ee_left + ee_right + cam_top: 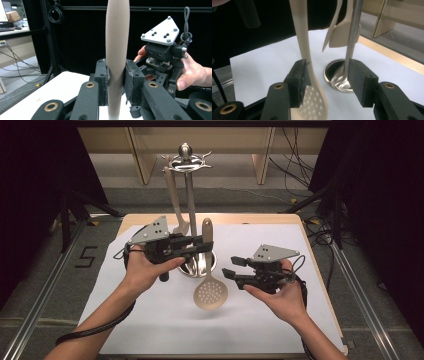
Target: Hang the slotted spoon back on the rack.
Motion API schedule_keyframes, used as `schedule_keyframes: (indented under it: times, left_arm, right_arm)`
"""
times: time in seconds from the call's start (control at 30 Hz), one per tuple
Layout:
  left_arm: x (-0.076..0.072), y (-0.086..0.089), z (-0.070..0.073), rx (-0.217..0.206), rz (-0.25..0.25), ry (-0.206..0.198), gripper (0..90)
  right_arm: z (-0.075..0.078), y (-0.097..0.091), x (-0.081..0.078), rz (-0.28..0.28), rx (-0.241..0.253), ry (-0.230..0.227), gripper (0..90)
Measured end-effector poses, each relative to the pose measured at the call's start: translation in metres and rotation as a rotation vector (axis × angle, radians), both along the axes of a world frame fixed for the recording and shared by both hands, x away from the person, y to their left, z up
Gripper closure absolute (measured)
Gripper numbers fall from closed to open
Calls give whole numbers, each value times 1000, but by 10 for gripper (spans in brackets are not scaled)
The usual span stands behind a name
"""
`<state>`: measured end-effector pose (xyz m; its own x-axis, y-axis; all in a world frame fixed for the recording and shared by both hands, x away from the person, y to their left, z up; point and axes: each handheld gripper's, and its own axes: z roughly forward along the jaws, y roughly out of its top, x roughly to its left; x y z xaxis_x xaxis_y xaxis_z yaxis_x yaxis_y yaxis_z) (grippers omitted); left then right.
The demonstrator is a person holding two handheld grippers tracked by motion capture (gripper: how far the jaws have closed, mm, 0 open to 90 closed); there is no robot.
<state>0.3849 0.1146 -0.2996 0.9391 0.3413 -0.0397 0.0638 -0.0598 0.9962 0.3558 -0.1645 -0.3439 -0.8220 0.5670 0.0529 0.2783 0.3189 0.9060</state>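
We see the beige slotted spoon hanging upright, its handle clamped between the pads of the left gripper, its perforated bowl below that gripper and just above the white sheet on the desk. The right gripper stands beside the spoon's bowl with its jaws spread wide and nothing pressed between them; the spoon's neck lies just by one pad. Behind the spoon, past both grippers, stands a metal utensil stand with a round base, a beige spatula hanging from it.
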Motion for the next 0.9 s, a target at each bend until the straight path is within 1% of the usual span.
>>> schedule_keyframes:
  times: [0.07,0.1,0.13,0.17,0.2,0.23,0.27,0.33,0.37,0.4,0.43,0.47,0.53,0.57,0.6,0.63,0.67,0.8,0.83,0.87,0.9]
  left_arm:
    - [1,4,1,3,11,-1,740]
    - [2,5,2,3,15,0,740]
    - [7,6,4,6,9,-59,740]
    - [6,8,4,6,14,-47,740]
    - [5,9,4,2,20,-24,740]
    - [5,9,4,2,20,-24,740]
    - [6,11,4,4,30,-10,740]
    - [7,14,5,6,38,-8,740]
    - [7,14,5,6,38,-8,740]
    - [8,16,7,4,49,1,740]
    - [8,16,7,4,49,1,740]
    - [10,17,8,5,56,-2,740]
    - [11,18,8,4,57,-3,740]
    - [13,19,9,7,61,-5,740]
    - [14,20,9,8,63,-8,740]
    - [14,21,10,6,64,-5,740]
    - [15,21,10,6,67,-6,740]
    - [17,24,13,9,72,-9,740]
    - [18,24,14,8,75,-6,740]
    - [19,26,15,1,85,-2,740]
    - [19,26,15,1,85,-2,740]
  right_arm:
    - [-1,-3,0,-11,-4,-7,503]
    - [-2,-4,2,-19,-8,-28,503]
    - [-2,-5,0,-27,-6,1,502]
    - [-4,-6,1,-30,5,-5,501]
    - [-5,-6,0,-39,21,8,500]
    - [-6,-8,-1,-57,24,23,500]
    - [-7,-10,1,-56,21,-6,500]
    - [-9,-13,-1,-74,24,19,499]
    - [-9,-13,-1,-74,24,19,499]
    - [-11,-17,-1,-87,21,21,499]
    - [-11,-17,-1,-87,21,21,499]
    - [-13,-23,-1,-74,6,38,499]
    - [-15,-24,0,-76,11,37,499]
    - [-16,-28,-1,-84,-4,34,498]
    - [-17,-29,-3,-103,10,56,497]
    - [-19,-31,-1,-92,7,33,496]
    - [-20,-33,-2,-106,4,51,496]
    - [-24,-36,-3,-126,16,49,496]
    - [-25,-39,-5,-145,7,77,495]
    - [-27,-41,-2,-133,-2,46,494]
    - [-27,-41,-2,-133,-2,46,494]
